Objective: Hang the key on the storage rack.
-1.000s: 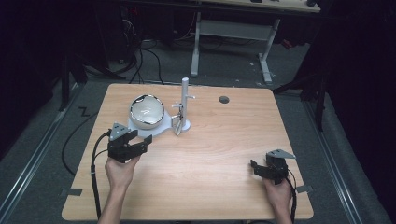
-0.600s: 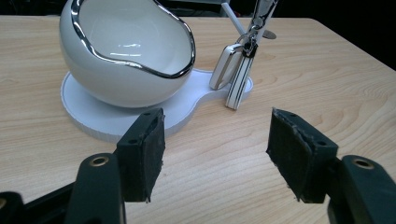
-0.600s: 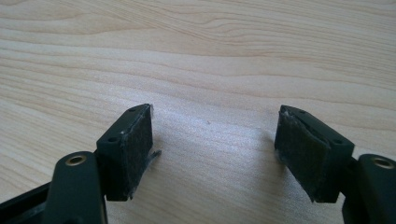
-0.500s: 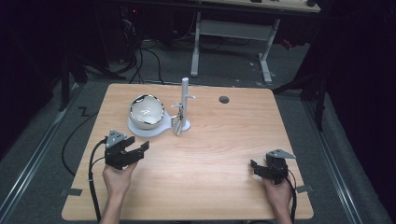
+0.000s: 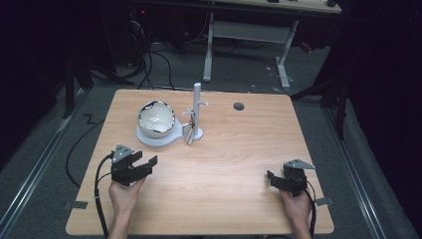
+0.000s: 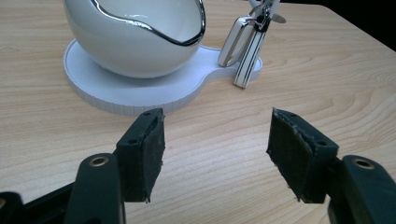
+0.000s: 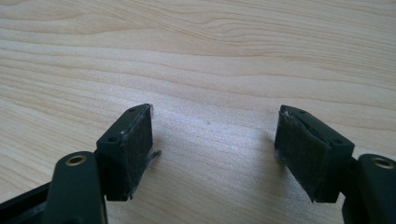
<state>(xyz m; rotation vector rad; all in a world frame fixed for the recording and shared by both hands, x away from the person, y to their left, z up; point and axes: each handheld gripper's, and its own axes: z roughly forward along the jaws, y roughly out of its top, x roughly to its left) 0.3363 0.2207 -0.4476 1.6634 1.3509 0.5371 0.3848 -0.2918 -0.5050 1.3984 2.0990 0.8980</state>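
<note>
High view: a wooden table [image 5: 224, 164] is seen from above, and a gripper is held in each of the person's hands at its near edge. The left gripper [image 5: 144, 165] is held near the left side of the table, its jaws standing apart with nothing between them and pointed toward the far right. Just beyond it, on the far left part of the table, a white bowl [image 5: 156, 118] with a chrome rim is seated on a flat white base [image 5: 149, 139]. At the right end of that base a thin white post [image 5: 197, 107] stands upright, and a small white key fob [image 5: 189, 133] is hung against its foot. In the left gripper view the same bowl [image 6: 135, 37] is seen resting on the base [image 6: 140, 95], with the key fob [image 6: 243, 49] hanging at the right, its lower end touching the base; the open gripper [image 6: 217, 151] is kept short of the base over bare wood. The right gripper [image 5: 272, 179] is held at the near right corner, well apart from the bowl. In the right gripper view its jaws are seen spread [image 7: 215, 154], nothing is gripped, and plain table wood [image 7: 210, 56] lies beneath them. A dark round hole [image 5: 239, 106] is set in the far part of the tabletop.
</note>
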